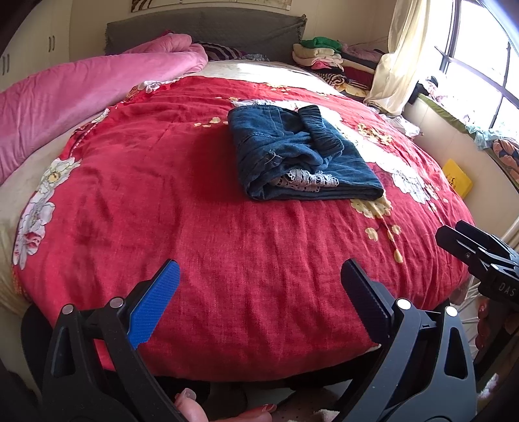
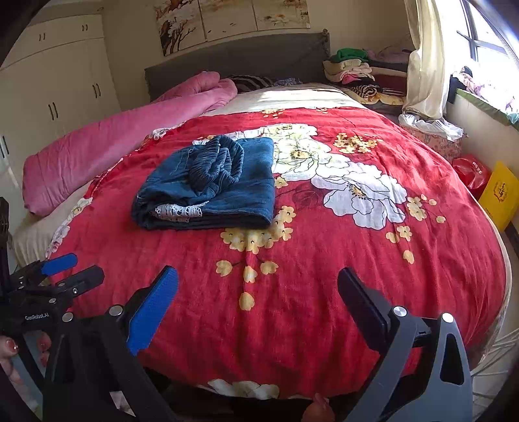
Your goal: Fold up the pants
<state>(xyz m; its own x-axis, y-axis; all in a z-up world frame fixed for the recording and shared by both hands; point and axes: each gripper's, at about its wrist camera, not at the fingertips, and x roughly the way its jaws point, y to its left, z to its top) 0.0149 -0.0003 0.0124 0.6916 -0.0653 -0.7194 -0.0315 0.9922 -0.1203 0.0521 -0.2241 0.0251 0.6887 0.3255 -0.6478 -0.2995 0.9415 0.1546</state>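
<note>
The blue denim pants [image 1: 292, 149] lie folded into a compact bundle on the red floral bedspread [image 1: 194, 227], with the elastic waistband on top and a strip of white lace at the near edge. They also show in the right wrist view [image 2: 211, 185]. My left gripper [image 1: 259, 276] is open and empty, held above the bed's near edge, well short of the pants. My right gripper [image 2: 258, 285] is open and empty too, near the front edge. Each gripper shows at the side of the other's view: the right one [image 1: 470, 246], the left one [image 2: 71, 269].
A rolled pink quilt [image 1: 81, 97] lies along the bed's left side. Stacked clothes [image 1: 331, 61] sit at the back right by the grey headboard [image 1: 201, 29]. A curtain [image 1: 402, 55], a window ledge and a yellow box [image 1: 457, 181] are on the right. White wardrobes [image 2: 55, 87] stand left.
</note>
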